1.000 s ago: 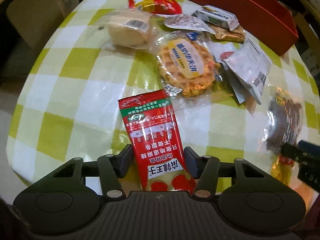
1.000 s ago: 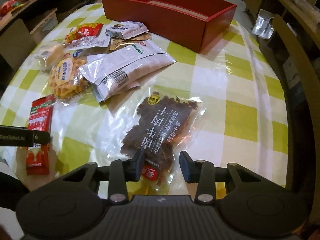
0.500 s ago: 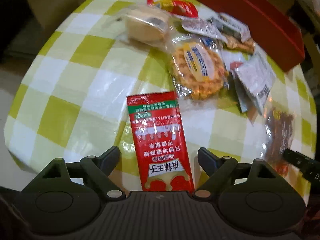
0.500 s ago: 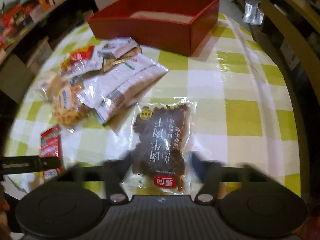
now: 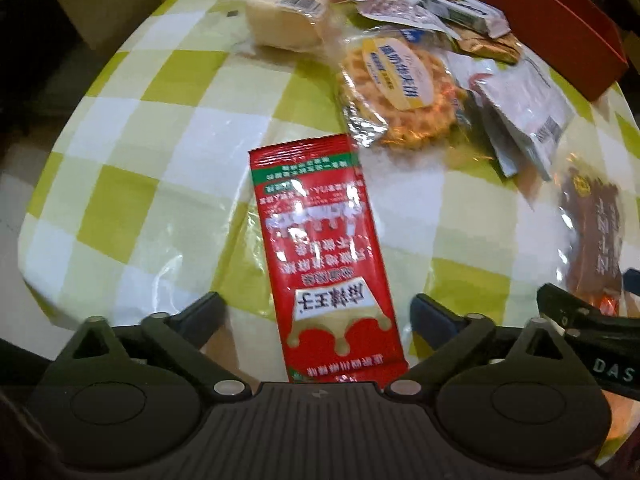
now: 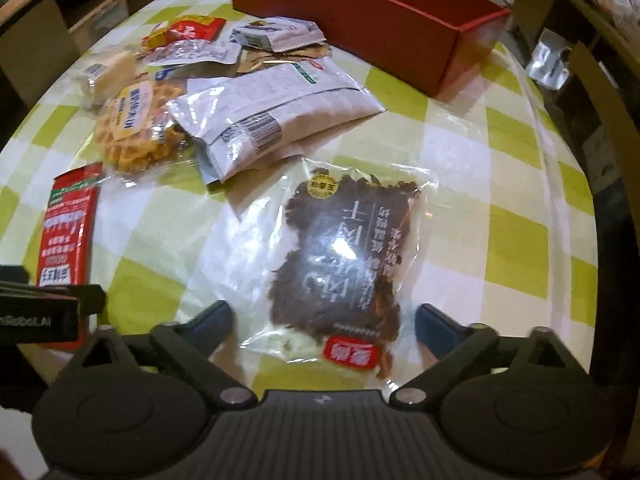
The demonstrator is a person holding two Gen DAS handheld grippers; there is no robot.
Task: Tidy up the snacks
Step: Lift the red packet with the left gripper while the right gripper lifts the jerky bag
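**Both fingers releasing — packets left on counter**

Left gripper (image 5: 316, 316): jaws are opening, fingers (image 5: 200, 314) now spread well clear of the red sachet (image 5: 320, 248) on either side. A second ago they were pinched against its lower end; now no pad touches it. The sachet lies flat on the checked counter (image 5: 132, 152), long axis running away from the camera, near end under the gripper body.

Right gripper (image 6: 324, 322): same event. Jaws are opening, and the fingers (image 6: 212, 320) stand apart either side of the clear jerky packet (image 6: 344, 252). One second ago they were fully closed at the packet's bottom edge. The packet rests flat, red label end nearest the gripper, not touched by either pad.

Outward: the waffle pack (image 6: 136, 124), the grey foil bag (image 6: 276, 112) and smaller wrappers sit bunched together beyond the two packets. The red box (image 6: 360, 12) stands at the far side, well apart from both released items. Its interior is not visible from here.

Reading: both packets have been let go on the counter, not in the box. Judged as a reposition or re-grip, perhaps lining them up; neither item counts as organized yet. Next step likely a fresh grasp on each packet.
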